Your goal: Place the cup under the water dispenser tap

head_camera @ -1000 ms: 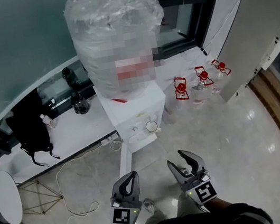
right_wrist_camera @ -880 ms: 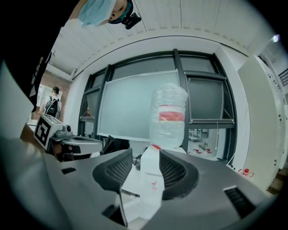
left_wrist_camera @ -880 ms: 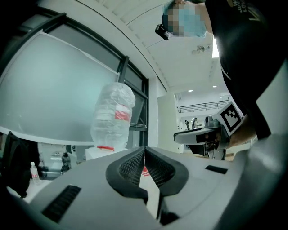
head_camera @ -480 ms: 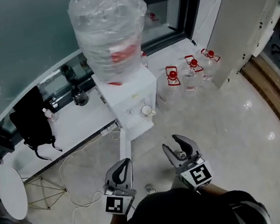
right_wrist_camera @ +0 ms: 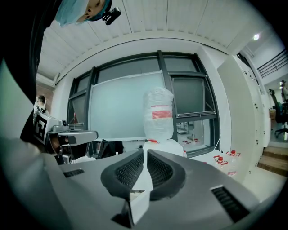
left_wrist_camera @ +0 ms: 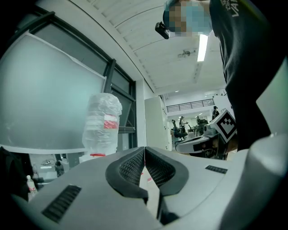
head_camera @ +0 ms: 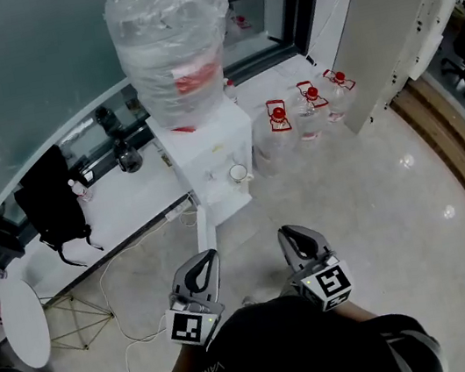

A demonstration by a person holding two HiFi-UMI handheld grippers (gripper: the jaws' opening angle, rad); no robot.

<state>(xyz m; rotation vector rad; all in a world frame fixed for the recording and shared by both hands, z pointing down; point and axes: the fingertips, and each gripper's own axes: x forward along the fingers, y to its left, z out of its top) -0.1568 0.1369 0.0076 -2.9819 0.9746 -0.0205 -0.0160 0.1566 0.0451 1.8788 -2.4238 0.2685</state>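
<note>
We find the cup (head_camera: 238, 172) on the water dispenser (head_camera: 207, 151) at twelve o'clock, jugs (head_camera: 279, 121) at one, backpack (head_camera: 50, 211) at ten.

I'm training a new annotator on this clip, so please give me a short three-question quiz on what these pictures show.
1. True or false: the left gripper holds the small white cup in its tongs.
2. In the head view, what stands to the right of the white box-shaped water dispenser? A) clear plastic bottles with red caps B) cardboard boxes C) a metal bucket
3. Fill in: the large water bottle on top of the dispenser is wrapped in clear ___.
Key: 1 false, the tongs are together and empty, and the cup stands on the dispenser's front; 2 A; 3 plastic.
</note>
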